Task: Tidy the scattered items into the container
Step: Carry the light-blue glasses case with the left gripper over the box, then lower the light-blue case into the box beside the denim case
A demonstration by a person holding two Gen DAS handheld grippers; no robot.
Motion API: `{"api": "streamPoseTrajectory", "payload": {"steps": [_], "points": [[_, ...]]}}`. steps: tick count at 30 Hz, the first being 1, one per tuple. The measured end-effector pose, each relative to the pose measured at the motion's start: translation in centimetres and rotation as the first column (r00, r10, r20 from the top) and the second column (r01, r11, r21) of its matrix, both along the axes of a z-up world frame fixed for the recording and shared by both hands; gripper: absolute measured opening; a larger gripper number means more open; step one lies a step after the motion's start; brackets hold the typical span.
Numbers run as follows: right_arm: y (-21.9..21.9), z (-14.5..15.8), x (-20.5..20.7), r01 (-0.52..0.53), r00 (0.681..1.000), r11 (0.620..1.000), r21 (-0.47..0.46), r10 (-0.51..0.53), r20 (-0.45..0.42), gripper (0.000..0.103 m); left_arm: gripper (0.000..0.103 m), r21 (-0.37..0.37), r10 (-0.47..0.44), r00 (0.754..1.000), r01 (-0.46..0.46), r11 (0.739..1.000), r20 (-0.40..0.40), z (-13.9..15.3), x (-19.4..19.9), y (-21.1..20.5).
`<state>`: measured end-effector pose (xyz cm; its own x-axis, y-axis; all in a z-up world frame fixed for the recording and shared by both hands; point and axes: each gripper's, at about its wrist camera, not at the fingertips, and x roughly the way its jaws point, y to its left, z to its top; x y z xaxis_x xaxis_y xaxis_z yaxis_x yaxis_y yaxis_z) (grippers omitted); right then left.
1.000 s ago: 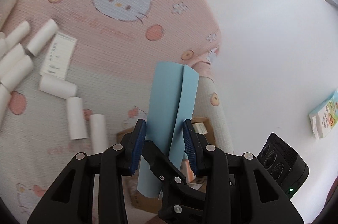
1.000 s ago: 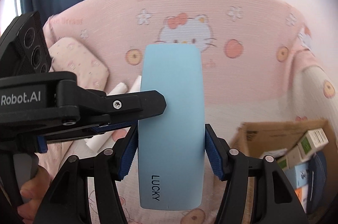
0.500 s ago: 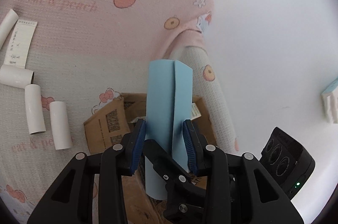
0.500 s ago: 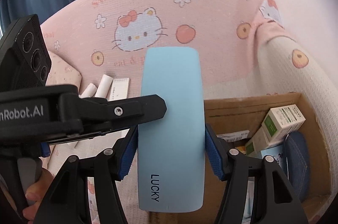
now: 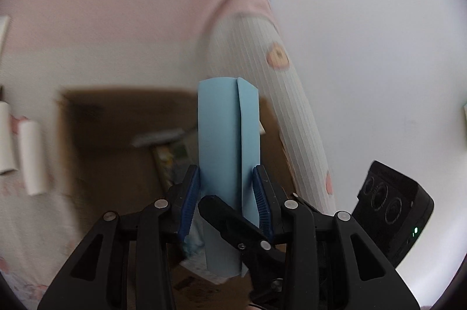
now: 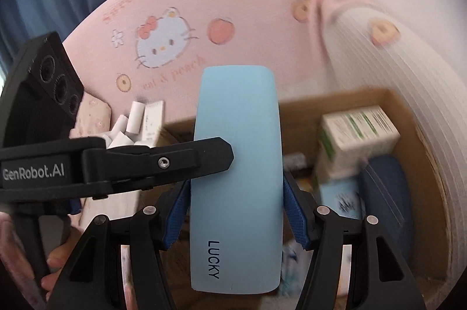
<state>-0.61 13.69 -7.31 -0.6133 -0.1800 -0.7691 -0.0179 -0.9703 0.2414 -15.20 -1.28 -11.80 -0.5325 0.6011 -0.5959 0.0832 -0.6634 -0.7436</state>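
Observation:
A light blue case marked LUCKY (image 6: pixel 236 120) is held by both grippers at once. My right gripper (image 6: pixel 235 193) is shut across its wide face. My left gripper (image 5: pixel 226 178) is shut across its narrow sides, where the case (image 5: pixel 219 134) shows its edge seam. Each view shows one black finger of the other gripper lying across the case. Under and behind the case lies the open cardboard box (image 6: pixel 408 134), its brown wall (image 5: pixel 102 134) blurred in the left wrist view. Several white paper rolls (image 6: pixel 135 117) lie on the pink blanket left of the box.
Inside the box are a white and green carton (image 6: pixel 359 128), a dark blue item (image 6: pixel 385 187) and a light blue packet (image 6: pixel 338 196). A paper slip (image 6: pixel 153 120) lies beside the rolls. Two rolls (image 5: pixel 32 158) sit left of the box. A hand (image 6: pixel 58 260) holds the left gripper.
Both grippers have carried the blue case sideways from over the blanket to over the open box. The rolls have slid to the left edge of both views. The grips are unchanged.

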Motion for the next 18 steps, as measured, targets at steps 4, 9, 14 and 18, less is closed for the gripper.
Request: {"api": "streamPoseTrajectory", "payload": {"steps": [4, 9, 14, 18], "points": [[2.7, -0.9, 1.1, 0.03, 0.998, 0.999, 0.011, -0.031, 0.058, 0.059, 0.04, -0.002, -0.063, 0.997, 0.064, 0.998, 0.04, -1.2, -1.1, 3.1], [4.5, -1.6, 1.7, 0.045, 0.993, 0.999, 0.017, -0.046, 0.107, 0.058, 0.04, 0.021, -0.097, 0.993, 0.096, 0.995, 0.073, -2.3, -1.5, 5.1], [5.0, -2.2, 1.6, 0.012, 0.985, 0.998, 0.056, -0.022, 0.169, 0.058, 0.04, 0.052, -0.111, 0.987, 0.106, 0.993, 0.115, -3.5, -2.0, 6.3], [5.8, -3.3, 1.3, 0.01, 0.976, 0.999, 0.045, -0.019, 0.219, 0.058, 0.04, 0.069, -0.119, 0.98, 0.109, 0.992, 0.158, -4.9, -2.6, 6.9]]}}
